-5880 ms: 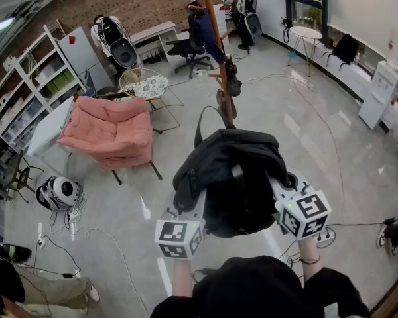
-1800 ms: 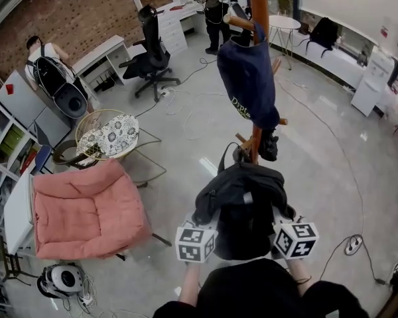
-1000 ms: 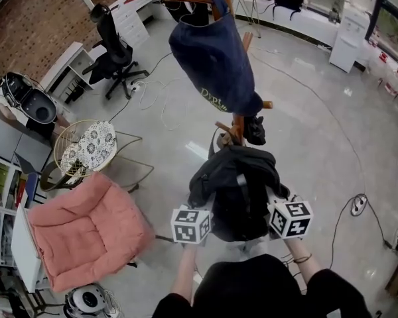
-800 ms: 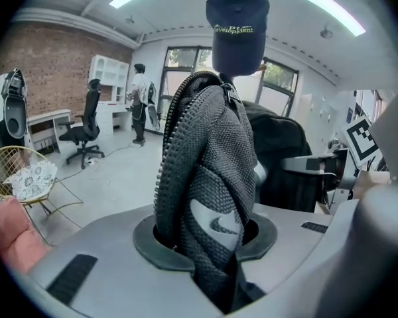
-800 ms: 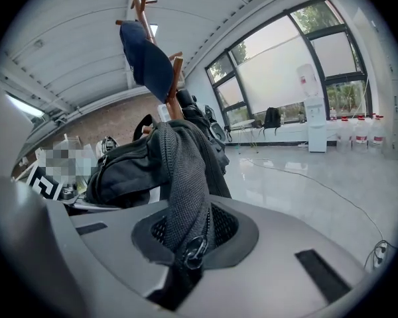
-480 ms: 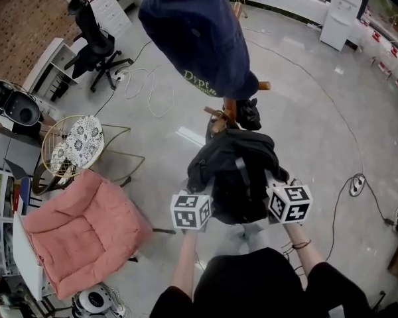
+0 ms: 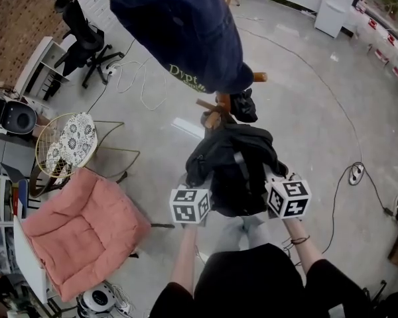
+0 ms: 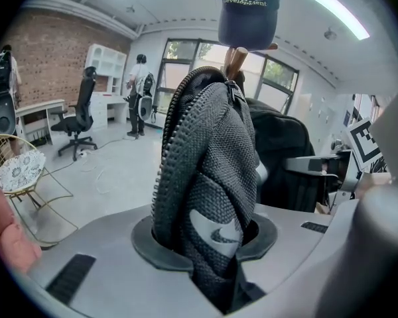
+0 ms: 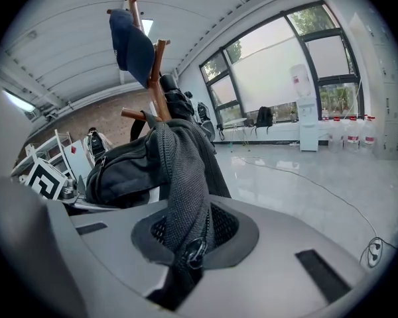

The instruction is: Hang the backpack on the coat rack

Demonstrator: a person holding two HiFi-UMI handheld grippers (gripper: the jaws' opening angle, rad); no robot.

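Note:
A black backpack (image 7: 231, 169) hangs in the air between my two grippers, right against the wooden coat rack (image 7: 220, 105). My left gripper (image 7: 200, 197) is shut on the pack's left side, where thick zippered mesh fabric (image 8: 209, 197) fills the jaws. On the pack's right side my right gripper (image 7: 268, 187) is shut on a mesh fold with a zipper pull (image 9: 186, 224). A navy cap (image 7: 179, 25) hangs on an upper peg, and a small dark item (image 7: 242, 106) sits on a lower peg (image 7: 259, 77) just above the pack. The top loop of the pack lies near a low peg (image 7: 209, 116); whether it is hooked is hidden.
A pink armchair (image 7: 79, 234) stands at the left, with a wire side table (image 7: 65, 144) behind it. Cables and a power strip (image 7: 353, 173) lie on the shiny floor at the right. An office chair (image 7: 83, 42) stands at the far left.
Both grippers and the backpack have sunk a little and stayed close to the rack's low pegs. The cap has grown larger at the top of the head view.

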